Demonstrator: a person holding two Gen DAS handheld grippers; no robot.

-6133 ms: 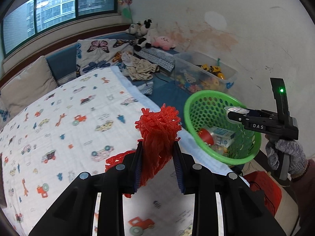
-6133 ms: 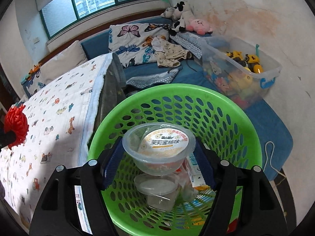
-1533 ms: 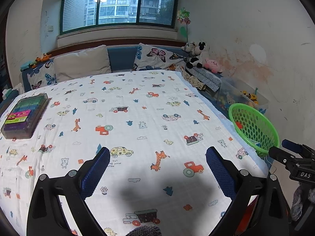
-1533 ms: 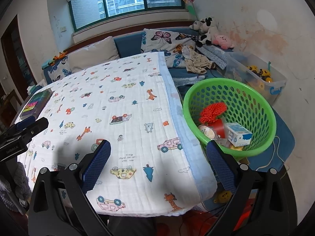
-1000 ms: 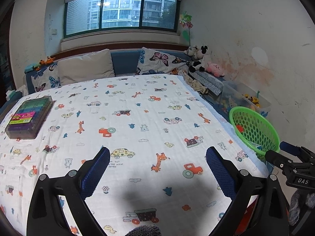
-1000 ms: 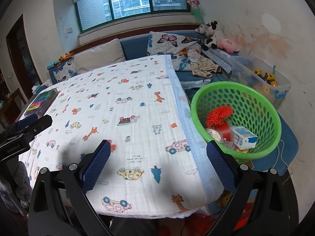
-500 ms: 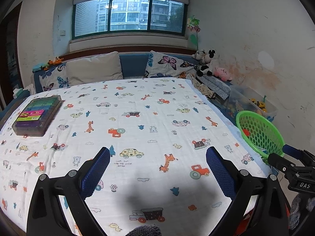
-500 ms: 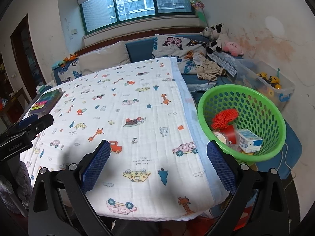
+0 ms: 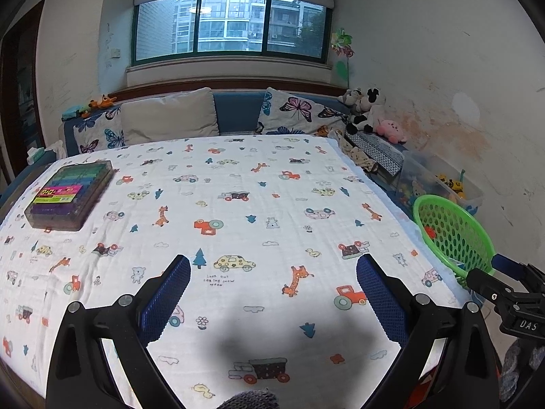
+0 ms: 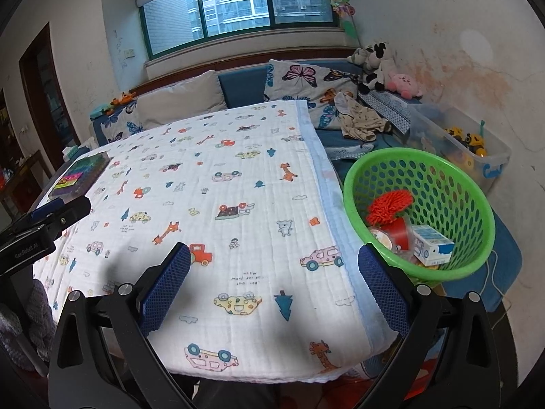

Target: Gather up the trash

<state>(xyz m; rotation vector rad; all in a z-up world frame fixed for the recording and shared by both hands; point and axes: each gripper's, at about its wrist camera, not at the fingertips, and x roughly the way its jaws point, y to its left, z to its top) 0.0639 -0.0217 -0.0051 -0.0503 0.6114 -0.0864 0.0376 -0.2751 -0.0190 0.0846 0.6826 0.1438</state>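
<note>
A green mesh basket [image 10: 453, 177] stands right of the table; it also shows in the left wrist view [image 9: 453, 228]. In it lie a red net [image 10: 388, 209], a white and blue carton [image 10: 431, 248], a red cup [image 10: 398, 233] and clear tubs. My left gripper [image 9: 272, 294] is open and empty above the near part of the cartoon-print cloth [image 9: 238, 211]. My right gripper [image 10: 274, 288] is open and empty above the cloth's near right part [image 10: 238, 225], left of the basket.
A clear box of coloured blocks [image 9: 69, 196] lies on the cloth's left side. A sofa with cushions [image 9: 168, 117] runs behind. Plush toys [image 9: 368, 109] and a clear toy bin [image 10: 466, 146] sit at the right wall.
Both grippers let their trash go into the basket, opened wide and drew back from the table. The red net and the tub now lie in the basket.
</note>
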